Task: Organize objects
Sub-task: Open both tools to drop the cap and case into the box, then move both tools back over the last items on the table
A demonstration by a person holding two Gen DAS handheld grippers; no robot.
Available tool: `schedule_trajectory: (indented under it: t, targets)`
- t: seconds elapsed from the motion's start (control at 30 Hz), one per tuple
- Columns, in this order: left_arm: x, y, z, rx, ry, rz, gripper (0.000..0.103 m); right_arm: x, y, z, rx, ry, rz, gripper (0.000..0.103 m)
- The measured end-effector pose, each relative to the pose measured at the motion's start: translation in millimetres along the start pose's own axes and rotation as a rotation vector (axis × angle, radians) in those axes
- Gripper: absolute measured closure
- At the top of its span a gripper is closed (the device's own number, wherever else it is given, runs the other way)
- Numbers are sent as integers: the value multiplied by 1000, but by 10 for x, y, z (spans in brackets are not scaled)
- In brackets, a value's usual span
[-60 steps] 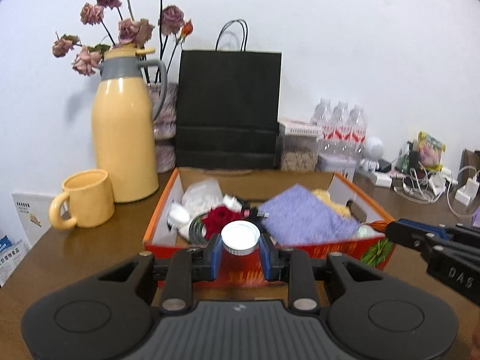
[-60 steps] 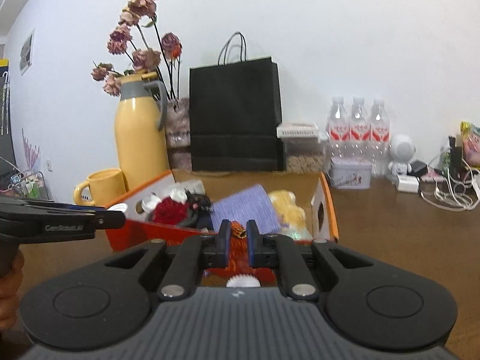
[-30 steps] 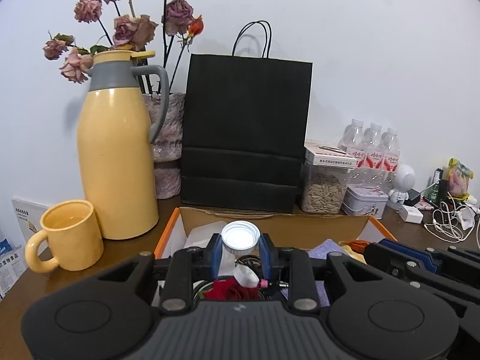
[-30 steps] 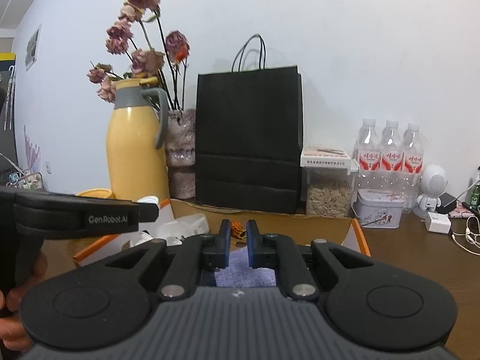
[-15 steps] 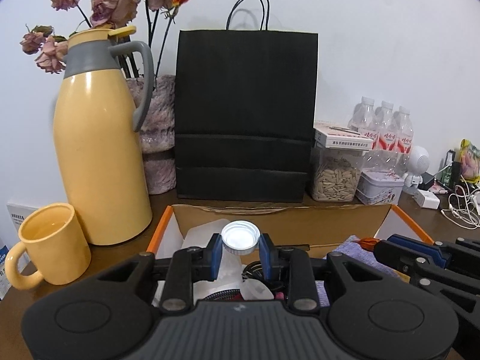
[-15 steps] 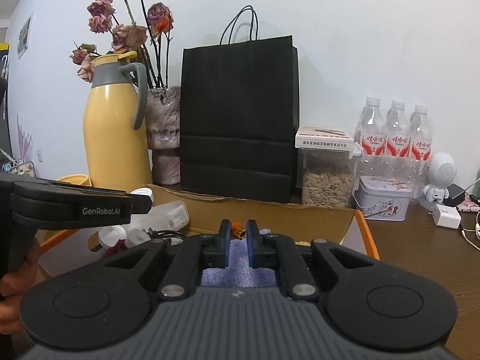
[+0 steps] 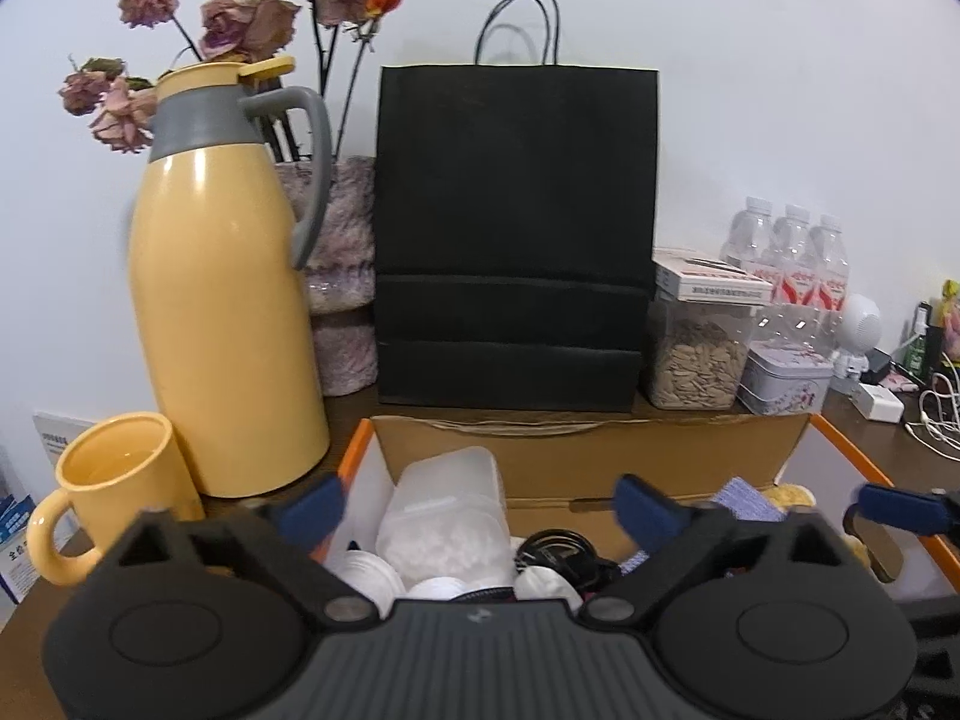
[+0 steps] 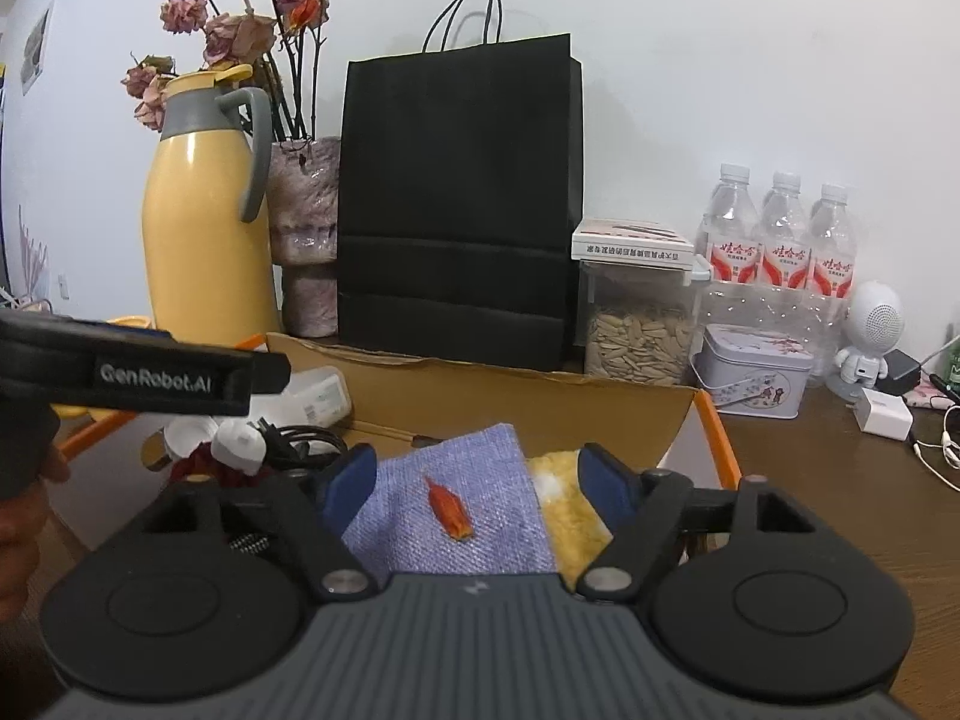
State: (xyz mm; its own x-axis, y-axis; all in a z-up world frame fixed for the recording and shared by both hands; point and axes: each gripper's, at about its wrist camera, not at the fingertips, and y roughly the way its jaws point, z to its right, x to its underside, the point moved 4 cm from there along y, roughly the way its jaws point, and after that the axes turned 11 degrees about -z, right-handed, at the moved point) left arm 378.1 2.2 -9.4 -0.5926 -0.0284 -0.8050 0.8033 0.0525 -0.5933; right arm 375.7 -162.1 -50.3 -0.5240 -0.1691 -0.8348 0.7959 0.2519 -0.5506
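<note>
An orange-rimmed cardboard box (image 7: 600, 450) sits before me. My left gripper (image 7: 480, 507) is open and empty above its left part, over a clear plastic bottle (image 7: 447, 516), white caps (image 7: 366, 576) and a black cable (image 7: 558, 552). My right gripper (image 8: 477, 477) is open and empty above the box's (image 8: 510, 396) right part, over a purple cloth (image 8: 456, 504) with a small orange petal (image 8: 449, 509) lying on it, beside a yellow cloth (image 8: 564, 510). The left gripper's side (image 8: 150, 381) shows in the right wrist view.
Behind the box stand a yellow thermos (image 7: 222, 312), a yellow mug (image 7: 114, 498), a vase of dried roses (image 7: 342, 276), a black paper bag (image 7: 516, 240), a seed jar (image 7: 699, 354), a tin (image 7: 786, 384), water bottles (image 8: 780, 240), a white robot figure (image 8: 870, 330) and chargers with cables (image 8: 888, 414).
Both grippers have opened. The left one let go of the white-capped bottle, which now lies in the box. The right one let go of the orange petal, now on the purple cloth.
</note>
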Motion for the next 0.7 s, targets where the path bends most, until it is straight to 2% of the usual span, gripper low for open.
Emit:
schedule_trajectory:
  t: [0.07, 0.1, 0.33, 0.7]
  targets:
    - [3, 10, -20, -4, -14, 1, 0, 5, -5, 4, 6, -1, 2, 2]
    - [5, 21, -27, -4, -20, -3, 0, 9, -14, 0, 11, -5, 8, 0]
    - [33, -3, -30, 1, -30, 2, 0, 20, -50, -9, 19, -3, 21, 0]
    - [213, -320, -42, -1, -28, 48, 0, 153, -318, -44, 41, -14, 42, 0]
